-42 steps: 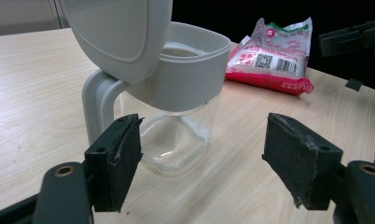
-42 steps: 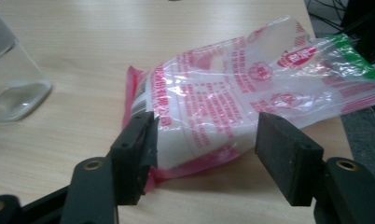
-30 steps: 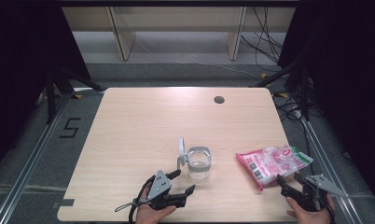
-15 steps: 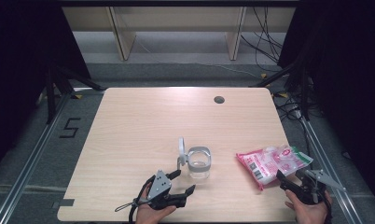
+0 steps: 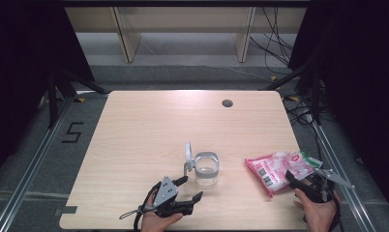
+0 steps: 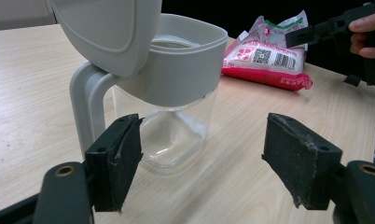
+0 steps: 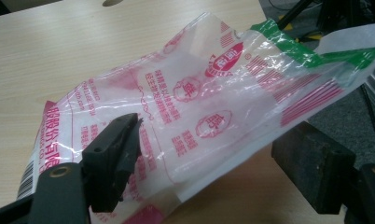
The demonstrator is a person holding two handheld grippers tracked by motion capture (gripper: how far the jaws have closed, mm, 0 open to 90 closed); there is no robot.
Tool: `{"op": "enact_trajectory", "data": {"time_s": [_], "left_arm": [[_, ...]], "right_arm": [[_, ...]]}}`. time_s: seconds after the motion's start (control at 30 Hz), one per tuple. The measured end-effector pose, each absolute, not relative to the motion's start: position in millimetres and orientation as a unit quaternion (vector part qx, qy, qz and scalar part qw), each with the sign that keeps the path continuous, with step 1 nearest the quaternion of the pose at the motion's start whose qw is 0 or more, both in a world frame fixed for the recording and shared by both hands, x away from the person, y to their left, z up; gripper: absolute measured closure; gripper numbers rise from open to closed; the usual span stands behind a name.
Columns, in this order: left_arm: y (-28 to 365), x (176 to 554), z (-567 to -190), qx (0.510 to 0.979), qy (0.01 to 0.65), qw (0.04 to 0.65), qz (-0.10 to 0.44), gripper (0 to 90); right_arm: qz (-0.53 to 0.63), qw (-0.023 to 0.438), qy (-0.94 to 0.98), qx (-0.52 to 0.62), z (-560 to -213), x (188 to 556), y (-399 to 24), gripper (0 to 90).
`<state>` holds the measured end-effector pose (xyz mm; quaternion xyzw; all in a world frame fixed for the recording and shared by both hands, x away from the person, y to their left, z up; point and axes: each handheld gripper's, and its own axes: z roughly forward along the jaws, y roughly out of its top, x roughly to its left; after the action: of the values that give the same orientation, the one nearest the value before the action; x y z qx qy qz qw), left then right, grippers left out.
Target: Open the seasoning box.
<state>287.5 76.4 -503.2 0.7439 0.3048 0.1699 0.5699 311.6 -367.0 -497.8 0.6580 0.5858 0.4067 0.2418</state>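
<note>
I've got the table [image 5: 149, 130] with the lidded clear jug [image 5: 205, 168] mid-front and the pink snack bag [image 5: 278, 166] at the right edge, and I judge we're at the reach for that bag. My right gripper [image 7: 213, 163] has just been opening, jaws wide astride the bag, not yet pinching; next I close on the film. My left gripper [image 6: 202, 163] waits wide by the jug; the bag's red Chinese print, barcode and QR code are too small to read.

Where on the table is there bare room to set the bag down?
Bare wood runs across the far half of the table, from the jar back to the dark hole, and along the left side. The near right corner is crowded: bag with right gripper at it, jar beside left gripper.
</note>
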Motion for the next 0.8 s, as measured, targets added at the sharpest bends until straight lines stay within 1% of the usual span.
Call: {"op": "enact_trajectory", "data": {"time_s": [0.03, 0.1, 0.13, 0.27, 0.37, 0.4, 0.43, 0.47, 0.5, 0.6, 0.63, 0.67, 0.7, 0.8], "left_arm": [[76.1, 287.1, -503.3, 0.743, 0.307, 0.57, 0.168, 27.0], [75.5, 286.2, -503.4, 0.74, 0.315, 0.571, 0.165, 27.1], [76.3, 287.6, -503.1, 0.744, 0.305, 0.57, 0.17, 27.1], [76.8, 287.8, -502.8, 0.744, 0.305, 0.57, 0.171, 27.1], [75.9, 287.6, -503.1, 0.741, 0.307, 0.573, 0.169, 27.1], [76.2, 287.7, -503.0, 0.743, 0.305, 0.571, 0.17, 27.1], [75.3, 286.6, -503.4, 0.74, 0.314, 0.572, 0.164, 27.1], [75.0, 286.3, -503.5, 0.739, 0.317, 0.572, 0.163, 27.1], [76.2, 288.1, -503.0, 0.745, 0.302, 0.57, 0.171, 27.1], [75.2, 286.5, -503.1, 0.739, 0.316, 0.572, 0.163, 27.1], [75.4, 286.6, -503.1, 0.739, 0.316, 0.572, 0.164, 27.1], [75.4, 286.6, -503.1, 0.739, 0.316, 0.572, 0.164, 27.1], [75.4, 286.6, -503.1, 0.739, 0.316, 0.572, 0.163, 27.1], [76.0, 288.0, -502.8, 0.744, 0.304, 0.57, 0.169, 27.1]], "right_arm": [[0.413, 0.247, 0.59, 0.648, -500.1, 314.6, -368.8, 25.6], [0.41, 0.241, 0.584, 0.658, -499.6, 317.4, -366.8, 25.7], [0.411, 0.248, 0.584, 0.655, -501.1, 319.4, -367.2, 25.9], [0.405, 0.234, 0.586, 0.662, -501.8, 323.3, -366.4, 27.1], [0.409, 0.237, 0.584, 0.66, -504.9, 328.4, -367.1, 30.5], [0.408, 0.236, 0.585, 0.66, -505.2, 329.6, -367.3, 32.3], [0.399, 0.226, 0.586, 0.667, -503.1, 329.3, -366.4, 35.0], [0.399, 0.236, 0.601, 0.651, -504.5, 331.7, -368.9, 37.2], [0.411, 0.233, 0.59, 0.655, -506.5, 334.5, -365.6, 39.3], [0.405, 0.234, 0.597, 0.652, -506.1, 337.4, -363.4, 49.4], [0.403, 0.227, 0.593, 0.658, -505.8, 337.9, -361.5, 53.7], [0.394, 0.233, 0.607, 0.65, -505.7, 338.3, -364.7, 57.6], [0.409, 0.224, 0.602, 0.648, -507.0, 339.6, -364.6, 61.4], [0.405, 0.225, 0.604, 0.648, -506.7, 342.6, -363.0, 68.3]]}}
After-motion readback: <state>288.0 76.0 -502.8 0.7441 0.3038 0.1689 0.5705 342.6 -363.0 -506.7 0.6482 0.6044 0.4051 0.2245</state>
